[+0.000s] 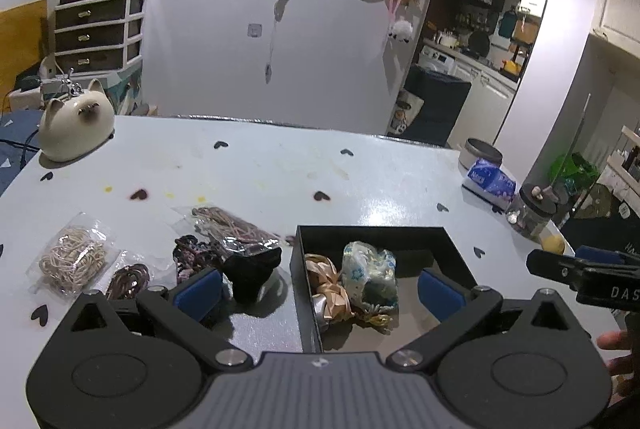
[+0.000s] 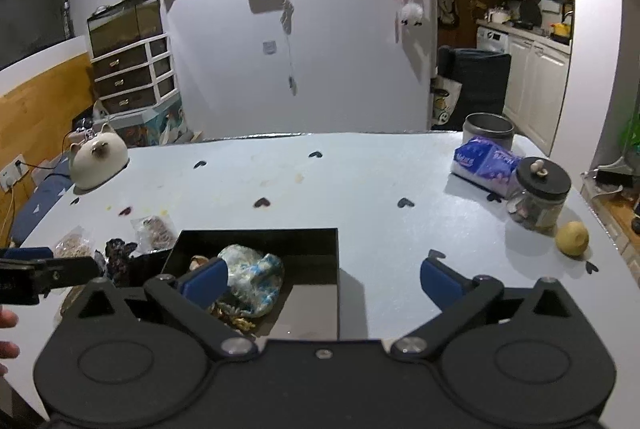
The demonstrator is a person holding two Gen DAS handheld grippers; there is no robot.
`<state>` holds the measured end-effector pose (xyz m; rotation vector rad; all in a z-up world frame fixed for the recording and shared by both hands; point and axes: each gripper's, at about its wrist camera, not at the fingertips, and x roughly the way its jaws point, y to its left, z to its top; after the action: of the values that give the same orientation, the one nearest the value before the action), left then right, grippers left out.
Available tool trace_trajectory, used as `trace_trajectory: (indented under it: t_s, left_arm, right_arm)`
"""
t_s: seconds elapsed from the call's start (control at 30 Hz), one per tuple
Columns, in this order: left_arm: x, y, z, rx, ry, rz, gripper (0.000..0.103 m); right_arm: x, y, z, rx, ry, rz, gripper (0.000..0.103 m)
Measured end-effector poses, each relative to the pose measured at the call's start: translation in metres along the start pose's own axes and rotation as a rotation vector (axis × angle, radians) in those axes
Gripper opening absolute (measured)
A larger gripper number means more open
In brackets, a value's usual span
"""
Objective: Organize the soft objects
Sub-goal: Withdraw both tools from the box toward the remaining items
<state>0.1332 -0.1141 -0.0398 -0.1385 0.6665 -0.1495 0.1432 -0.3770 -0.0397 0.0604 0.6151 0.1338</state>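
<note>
We take the black box as our landmark: it sits open-topped on the pale table with heart marks. Inside it, against its left wall, lie a peach ribbon bundle and, touching that on the right, a blue-and-white patterned cloth bundle; the rest of the box floor is bare.

Just left of the box rests a black soft piece, with a dark crocheted piece beside it and a clear bag of pinkish cord behind them. Further left of the box lie a bag of beige bands and a bag of dark bands.

Our left gripper hovers over the box's left wall, jaws spread wide with nothing pinched between them. Our right gripper hangs over the box's right wall, equally released and empty (its left pad overlaps the cloth bundle in view, without touching it as far as we can tell).

Well behind the box to the left stands a cat-shaped ceramic; to its right, a tissue pack, a lidded glass jar and a yellow fruit.
</note>
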Motion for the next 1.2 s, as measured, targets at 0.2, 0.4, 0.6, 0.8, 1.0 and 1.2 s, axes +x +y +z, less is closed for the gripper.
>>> trace_trajectory:
  t_s: [0.2,0.4,0.6,0.8,1.0,1.2]
  left_arm:
    - [-0.008,0.014,0.002,-0.007,-0.031,0.012,0.103]
    - [-0.014,0.041,0.007,0.009,-0.041,0.015,0.103]
    - [-0.018,0.078,0.016,0.023,-0.04,0.011,0.103]
    - [-0.021,0.12,0.023,0.031,-0.036,0.013,0.103]
    - [-0.017,0.162,0.03,0.036,-0.02,0.047,0.103]
    - [-0.005,0.202,0.037,0.057,0.013,0.066,0.103]
  right_arm:
    - [-0.006,0.005,-0.004,-0.004,-0.031,0.005,0.103]
    - [-0.007,0.023,-0.002,0.003,-0.045,0.023,0.103]
    - [-0.006,0.056,-0.002,0.013,-0.051,0.004,0.103]
    - [0.003,0.096,0.0,0.024,-0.047,-0.004,0.103]
    - [0.017,0.138,0.002,0.021,-0.034,0.007,0.103]
    - [0.035,0.174,0.004,0.036,-0.019,0.0,0.103]
